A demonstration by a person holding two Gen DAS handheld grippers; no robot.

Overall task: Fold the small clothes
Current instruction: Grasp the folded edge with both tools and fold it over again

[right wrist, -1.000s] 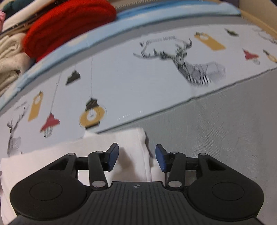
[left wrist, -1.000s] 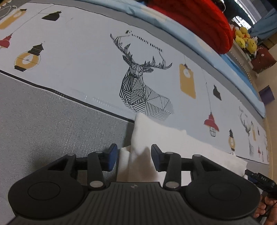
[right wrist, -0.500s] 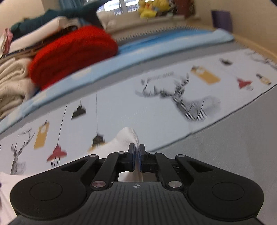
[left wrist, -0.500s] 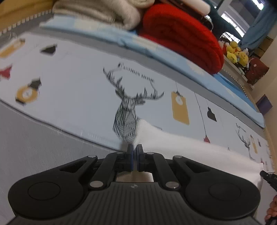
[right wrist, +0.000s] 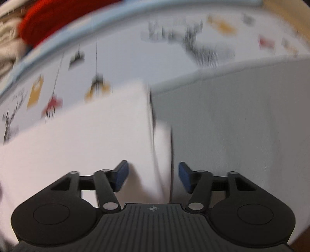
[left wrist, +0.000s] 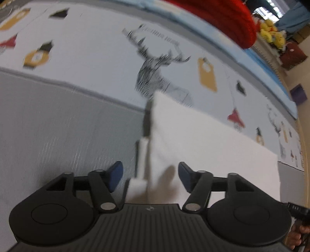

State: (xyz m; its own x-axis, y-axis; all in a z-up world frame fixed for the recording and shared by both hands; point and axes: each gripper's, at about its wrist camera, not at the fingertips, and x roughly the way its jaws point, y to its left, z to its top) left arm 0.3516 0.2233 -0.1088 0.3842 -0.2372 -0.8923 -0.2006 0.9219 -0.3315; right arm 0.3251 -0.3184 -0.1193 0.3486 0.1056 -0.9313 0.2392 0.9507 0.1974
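white garment [left wrist: 203, 139] | laid folded on printed sheet [left wrist: 87, 48] | left hand-held gripper [left wrist: 150, 175]: jaws opening, nothing pinched | right hand-held gripper [right wrist: 152, 175]: jaws opening, nothing pinched

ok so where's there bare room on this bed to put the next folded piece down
The plain grey fabric left of the white garment is bare up to the printed sheet's seam; in the right wrist view the grey stretch right of the garment is bare too. The printed sheet beyond the garment is open. It is crowded at the far edge, by the red knit and the folded clothes.
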